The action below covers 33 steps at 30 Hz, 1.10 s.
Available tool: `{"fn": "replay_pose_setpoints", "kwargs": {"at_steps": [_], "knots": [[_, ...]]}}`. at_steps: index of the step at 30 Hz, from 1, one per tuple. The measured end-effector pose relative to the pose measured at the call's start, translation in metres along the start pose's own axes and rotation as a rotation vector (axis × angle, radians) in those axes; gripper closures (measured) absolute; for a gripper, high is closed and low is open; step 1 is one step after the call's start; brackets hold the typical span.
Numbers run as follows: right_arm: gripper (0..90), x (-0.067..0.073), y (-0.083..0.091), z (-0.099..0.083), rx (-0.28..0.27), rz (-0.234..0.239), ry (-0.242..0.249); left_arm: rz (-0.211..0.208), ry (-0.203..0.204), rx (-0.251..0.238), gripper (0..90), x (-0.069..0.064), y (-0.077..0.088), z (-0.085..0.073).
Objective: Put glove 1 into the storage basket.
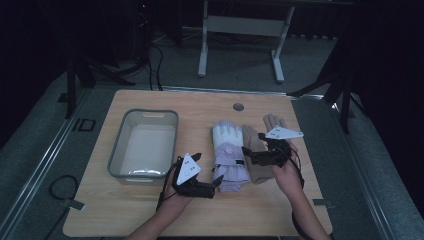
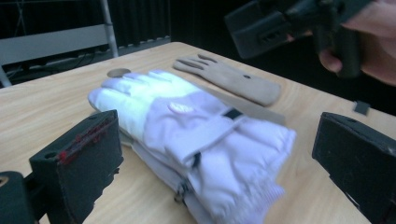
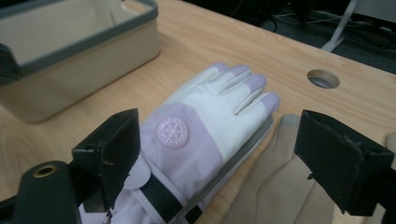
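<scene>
Jaws of both the left gripper [image 1: 218,181] and the right gripper [image 1: 245,151] stand spread wide and hold nothing, flanking the lilac-and-white glove [image 1: 229,156] that lies flat mid-bench beside a tan glove [image 1: 260,150], its cuff toward the near edge.

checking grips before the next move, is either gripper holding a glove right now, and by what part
Nothing is held. The left gripper and right gripper both stand open, beside the white and lilac gloves.
</scene>
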State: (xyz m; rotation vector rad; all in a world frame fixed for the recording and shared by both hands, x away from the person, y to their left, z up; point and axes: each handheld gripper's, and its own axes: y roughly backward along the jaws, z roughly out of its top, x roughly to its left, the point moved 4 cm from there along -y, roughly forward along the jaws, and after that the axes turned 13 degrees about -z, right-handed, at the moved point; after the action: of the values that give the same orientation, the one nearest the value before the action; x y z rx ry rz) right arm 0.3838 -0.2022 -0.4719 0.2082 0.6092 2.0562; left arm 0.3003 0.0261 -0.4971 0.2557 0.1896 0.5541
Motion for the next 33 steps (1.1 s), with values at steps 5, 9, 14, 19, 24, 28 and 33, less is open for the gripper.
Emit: {"fn": "replay_pose_setpoints", "kwargs": {"at_steps": [5,9,14,19,24,28,33], "knots": [[9.9,-0.002,-0.013,-0.005,0.068,-0.017,-0.119,0.03,0.018,0.088,5.9,0.008,-0.02,0.001],[9.6,0.001,-0.026,-0.01,0.07,0.0,-0.152,0.049,0.066,0.149,12.5,0.013,-0.03,-0.006],[18.8,0.0,-0.046,-0.024,0.14,0.017,-0.211,0.062,0.164,0.208,22.4,0.02,-0.042,-0.018],[33.1,-0.001,-0.063,-0.035,0.224,0.047,-0.264,0.071,0.232,0.27,25.5,0.027,-0.049,-0.034],[33.5,0.003,-0.075,-0.05,0.324,0.051,-0.313,0.056,0.288,0.305,26.8,0.029,-0.051,-0.046],[33.4,0.006,-0.079,-0.055,0.379,0.052,-0.325,0.053,0.312,0.324,25.2,0.031,-0.054,-0.052],[41.6,0.008,-0.083,-0.062,0.434,0.112,-0.367,0.006,0.364,0.34,22.4,0.035,-0.054,-0.059]]}}
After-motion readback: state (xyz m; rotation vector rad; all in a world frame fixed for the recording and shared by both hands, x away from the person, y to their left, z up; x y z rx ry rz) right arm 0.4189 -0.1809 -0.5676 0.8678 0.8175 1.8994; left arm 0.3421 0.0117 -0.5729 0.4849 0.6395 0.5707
